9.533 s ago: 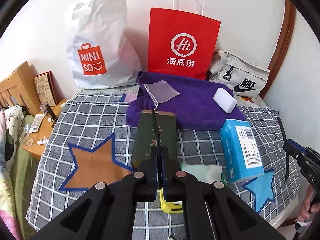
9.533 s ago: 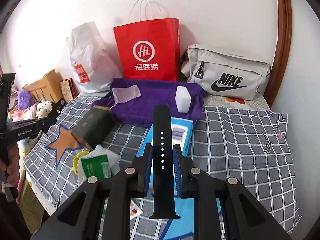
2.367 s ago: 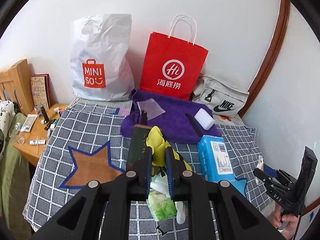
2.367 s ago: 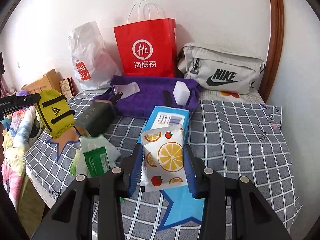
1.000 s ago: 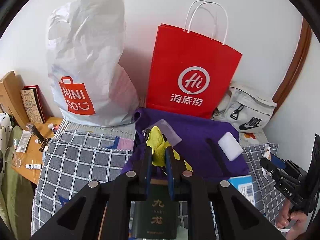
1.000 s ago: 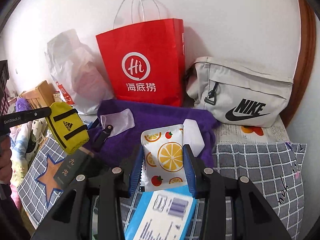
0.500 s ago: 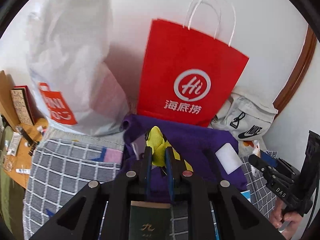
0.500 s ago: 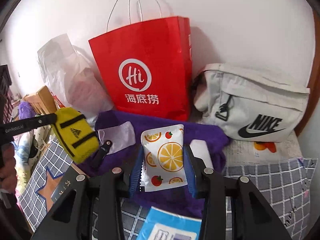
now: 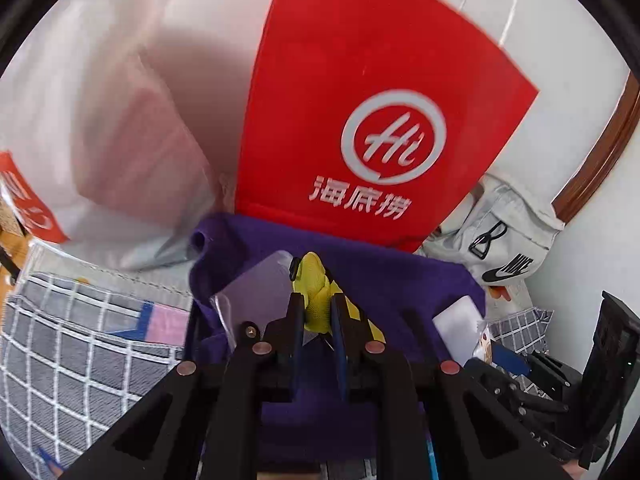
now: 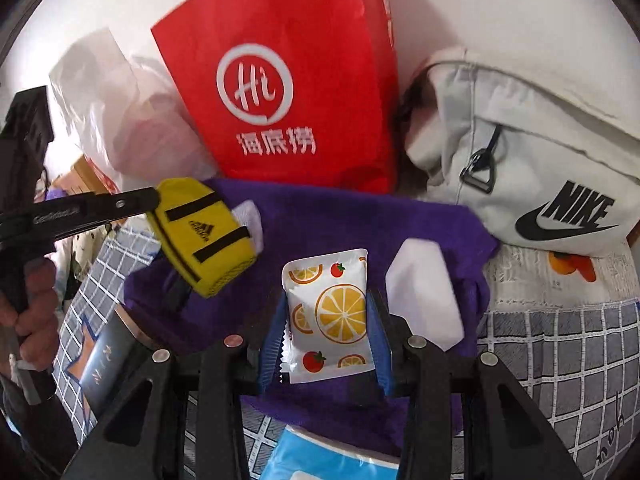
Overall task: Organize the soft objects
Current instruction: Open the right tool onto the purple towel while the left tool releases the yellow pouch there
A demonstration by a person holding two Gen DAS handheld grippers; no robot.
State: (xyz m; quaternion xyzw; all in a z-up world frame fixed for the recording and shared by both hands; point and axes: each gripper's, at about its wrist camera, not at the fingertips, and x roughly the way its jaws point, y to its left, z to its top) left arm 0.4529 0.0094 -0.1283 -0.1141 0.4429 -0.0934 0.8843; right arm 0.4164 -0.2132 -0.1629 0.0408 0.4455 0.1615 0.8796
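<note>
Yellow pouch with black straps hangs pinched at one end between the fingers of my left gripper, clear of the purple towel spread beneath and ahead of them. Orange-print packet sits upright between the blue pads of my right gripper, which press on its two side edges, also over the towel.

Just beyond my right fingers, slightly to their right, a white foam block lies on the towel. Past my left fingers a clear plastic bag lies flat on the same towel, partly under the pouch in that view. Straight ahead of both grippers the red paper bag stands against the wall at the towel's far edge; a white plastic bag leans to its left and a grey sling bag to its right. Below my right fingers a blue pack lies at the towel's near edge, and a dark green box lies to their lower left on the checked bedspread.

Both grippers tilt downward toward the towel. My left hand is wrapped round its gripper's handle at the far left of the right view
</note>
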